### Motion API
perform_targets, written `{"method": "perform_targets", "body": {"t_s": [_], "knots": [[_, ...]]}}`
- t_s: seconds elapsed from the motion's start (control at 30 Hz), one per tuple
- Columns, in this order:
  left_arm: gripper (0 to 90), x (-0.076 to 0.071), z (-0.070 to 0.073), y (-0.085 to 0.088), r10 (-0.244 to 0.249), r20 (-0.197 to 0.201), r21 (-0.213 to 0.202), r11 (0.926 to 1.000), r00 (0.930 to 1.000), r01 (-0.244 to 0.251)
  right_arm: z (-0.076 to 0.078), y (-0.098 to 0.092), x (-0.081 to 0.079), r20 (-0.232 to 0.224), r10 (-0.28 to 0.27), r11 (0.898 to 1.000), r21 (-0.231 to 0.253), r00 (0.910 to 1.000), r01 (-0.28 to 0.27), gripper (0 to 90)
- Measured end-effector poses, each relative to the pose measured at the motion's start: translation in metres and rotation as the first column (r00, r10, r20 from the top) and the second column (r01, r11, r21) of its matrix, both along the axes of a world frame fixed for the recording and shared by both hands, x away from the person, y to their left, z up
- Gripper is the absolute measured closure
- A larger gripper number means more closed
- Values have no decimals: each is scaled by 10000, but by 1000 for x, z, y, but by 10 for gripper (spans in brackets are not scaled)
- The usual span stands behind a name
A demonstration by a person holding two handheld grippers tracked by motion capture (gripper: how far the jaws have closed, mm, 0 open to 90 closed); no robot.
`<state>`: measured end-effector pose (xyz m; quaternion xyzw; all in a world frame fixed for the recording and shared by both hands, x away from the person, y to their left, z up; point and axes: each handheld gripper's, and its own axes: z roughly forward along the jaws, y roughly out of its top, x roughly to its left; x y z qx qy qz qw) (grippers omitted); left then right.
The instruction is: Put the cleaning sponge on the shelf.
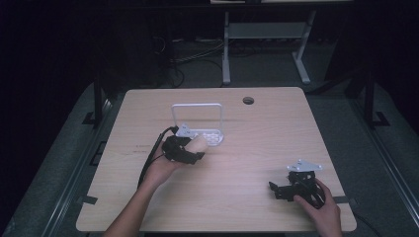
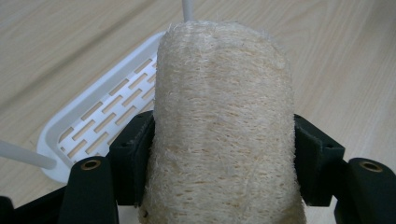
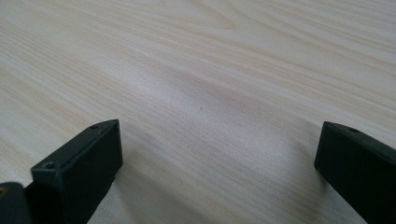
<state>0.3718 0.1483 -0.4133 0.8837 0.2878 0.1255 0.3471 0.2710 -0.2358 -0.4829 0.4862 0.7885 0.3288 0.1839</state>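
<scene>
Loofah (image 2: pixel 223 126): light, soft, fibrous; likely compresses; best held mid-body.
Left gripper (image 2: pixel 224 149): clamped on loofah beside rack (image 2: pixel 93 123).
Right gripper (image 3: pixel 219 158): jaws apart, empty, over table (image 3: pixel 210 60).

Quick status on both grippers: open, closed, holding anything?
Left gripper: shut on the loofah sponge, just short of the white slotted rack.
Right gripper: open, nothing between its jaws, low over the bare wooden table.

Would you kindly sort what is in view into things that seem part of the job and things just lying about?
In the job, as it seems:
left gripper, shut on the loofah sponge
white slotted rack

Lying about:
right gripper, open over bare table
desk frame behind
</scene>
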Motion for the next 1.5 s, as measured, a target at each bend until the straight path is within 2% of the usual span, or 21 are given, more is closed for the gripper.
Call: {"method": "perform_targets", "body": {"t_s": [0.83, 1.2, 1.37, 1.5], "knots": [[322, 29, -3, -18, 206, 173, 182, 9996, 9996, -210, 0, 0, 0, 2, 4, 10000, -2, 10000, -4, 7], [321, 46, -12, -29, 294, 130, 280, 9992, 9995, -297, 0, 0, 0, -2, -1, 10000, 1, 10000, 1, 6], [321, 52, -18, -33, 406, 66, 202, 9990, 9992, -407, 0, 0, 0, 3, 1, 10000, 0, 10000, -1, 6], [320, 56, -22, -37, 399, 20, 354, 9986, 9992, -400, 0, 0, 0, 2, 1, 10000, 0, 10000, -1, 7]]}}
